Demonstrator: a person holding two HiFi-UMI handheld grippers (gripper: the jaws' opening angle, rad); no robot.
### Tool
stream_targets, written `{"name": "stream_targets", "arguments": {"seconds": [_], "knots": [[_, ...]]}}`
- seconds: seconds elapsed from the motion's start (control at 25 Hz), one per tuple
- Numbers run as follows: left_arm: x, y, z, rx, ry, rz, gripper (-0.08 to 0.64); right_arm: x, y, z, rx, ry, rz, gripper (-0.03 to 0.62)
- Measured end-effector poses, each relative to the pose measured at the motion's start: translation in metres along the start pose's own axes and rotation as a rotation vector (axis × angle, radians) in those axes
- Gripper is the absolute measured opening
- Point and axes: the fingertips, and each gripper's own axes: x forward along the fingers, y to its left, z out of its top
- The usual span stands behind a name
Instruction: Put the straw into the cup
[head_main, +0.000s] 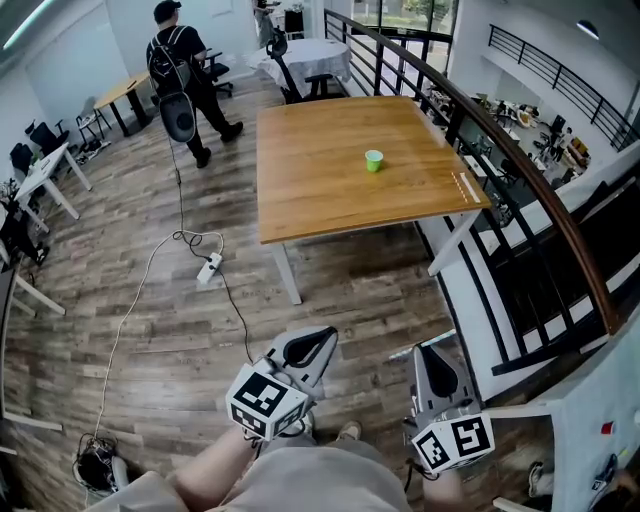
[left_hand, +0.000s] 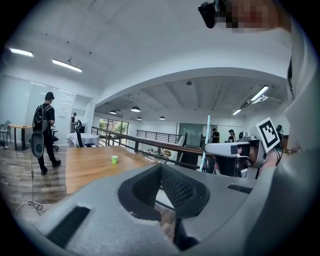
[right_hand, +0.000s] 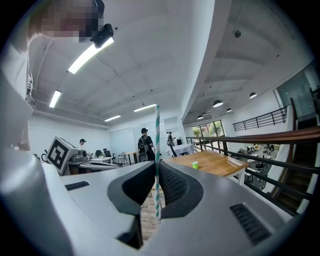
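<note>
A small green cup (head_main: 374, 160) stands upright on a wooden table (head_main: 330, 190), far ahead of both grippers. It also shows small in the left gripper view as the cup (left_hand: 114, 159) and in the right gripper view as the cup (right_hand: 195, 164). My right gripper (right_hand: 156, 167) is shut on a green-and-white striped straw (right_hand: 157, 145) that stands upright between its jaws. That straw (left_hand: 205, 142) is also visible from the left gripper. My left gripper (left_hand: 161, 169) is shut with nothing in it. In the head view, both the left gripper (head_main: 322, 338) and right gripper (head_main: 428, 352) are low, over the wooden floor.
A person with a backpack (head_main: 185, 75) walks at the far left of the table. A power strip and cable (head_main: 208, 268) lie on the floor. A dark railing (head_main: 520, 170) and a stairwell run along the right. A few white sticks (head_main: 465, 186) lie at the table's right edge.
</note>
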Motion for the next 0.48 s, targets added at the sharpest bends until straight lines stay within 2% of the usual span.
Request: {"name": "stream_targets", "arguments": {"seconds": [0.32,0.48], "knots": [[0.019,-0.026,0.010,0.016,0.000,0.025,0.014,-0.013,-0.034,0.009,0.009,-0.009,0.028,0.035],[0.030,-0.033,0.009,-0.005,0.002,0.033,0.014,-0.016,-0.049,0.011,0.011,-0.013,0.040,0.035]]}}
